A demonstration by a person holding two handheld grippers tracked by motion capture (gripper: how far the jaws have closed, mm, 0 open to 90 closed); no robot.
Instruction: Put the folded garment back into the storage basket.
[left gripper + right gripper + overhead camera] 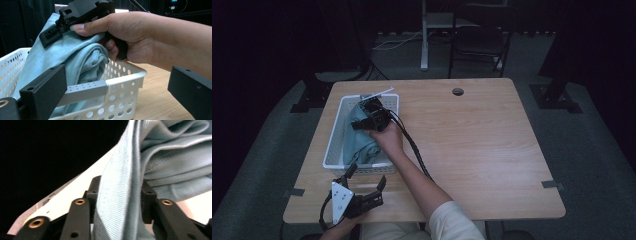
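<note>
A white perforated basket (333, 131) stands at the table's left and holds a light blue cloth (359, 142). My right gripper (357, 124) is inside the basket over the cloth, held by a hand (387, 136). In the right gripper view its jaws (118, 192) are shut on a fold of the cloth (175, 157), with the basket's white wall (75, 190) behind. My left gripper (367, 176) hovers just in front of the basket's near wall, open and holding nothing. Its view (117, 85) shows the basket (125, 77), the bunched cloth (75, 57) and the right gripper (50, 35).
The wooden table (472, 150) stretches bare to the right of the basket, with a cable hole (457, 91) near its far edge. A dark chair (479, 35) and a stand's leg (424, 40) are on the floor behind the table.
</note>
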